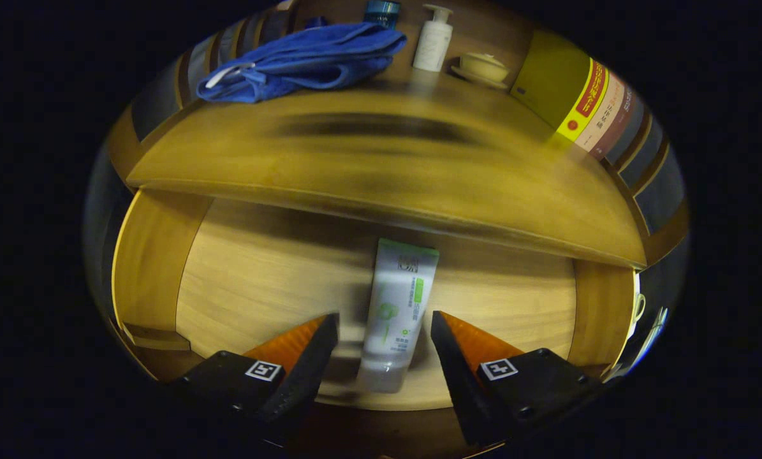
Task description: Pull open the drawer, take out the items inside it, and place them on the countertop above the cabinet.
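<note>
The wooden drawer (253, 280) stands pulled open below the countertop (381, 166). A white tube with green print (396, 306) lies flat on the drawer floor, its cap end toward me. My gripper (384, 325) is open, and the tube's lower half lies in the gap between the two fingers. Neither finger touches the tube; a small space shows on each side. The picture is blurred by motion.
On the countertop lie a folded blue towel (304, 60), a white pump bottle (433, 39), a small cream lidded bowl on a saucer (483, 67) and a row of books (588, 102) at the right. The drawer's side walls (154, 255) flank the tube.
</note>
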`<move>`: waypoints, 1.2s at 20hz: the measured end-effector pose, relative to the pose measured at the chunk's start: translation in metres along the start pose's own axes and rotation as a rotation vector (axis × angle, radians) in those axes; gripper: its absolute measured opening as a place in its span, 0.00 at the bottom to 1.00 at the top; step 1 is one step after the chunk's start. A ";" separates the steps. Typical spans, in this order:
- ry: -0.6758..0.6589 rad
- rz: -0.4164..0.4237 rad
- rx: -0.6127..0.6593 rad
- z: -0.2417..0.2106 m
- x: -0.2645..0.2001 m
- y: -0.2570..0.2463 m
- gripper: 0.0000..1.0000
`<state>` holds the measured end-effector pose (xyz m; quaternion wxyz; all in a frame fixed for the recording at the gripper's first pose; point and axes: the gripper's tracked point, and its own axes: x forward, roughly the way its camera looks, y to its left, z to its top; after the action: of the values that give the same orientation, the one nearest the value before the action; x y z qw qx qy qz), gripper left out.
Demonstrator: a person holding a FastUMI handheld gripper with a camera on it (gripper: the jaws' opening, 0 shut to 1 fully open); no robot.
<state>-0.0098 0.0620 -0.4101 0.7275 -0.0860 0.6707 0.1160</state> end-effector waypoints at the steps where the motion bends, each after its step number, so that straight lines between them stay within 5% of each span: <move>1: 0.026 0.005 -0.002 -0.004 0.003 0.002 0.96; 12: 0.140 0.069 0.073 0.018 0.001 0.018 0.93; 17: 0.083 0.063 0.093 0.082 -0.012 0.032 0.56; 20: 0.046 0.053 0.091 0.130 -0.022 0.040 0.47; 24: 0.007 0.115 0.105 0.217 -0.051 0.062 0.47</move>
<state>0.1762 0.1796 -0.3387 0.7207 -0.0094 0.6824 0.1220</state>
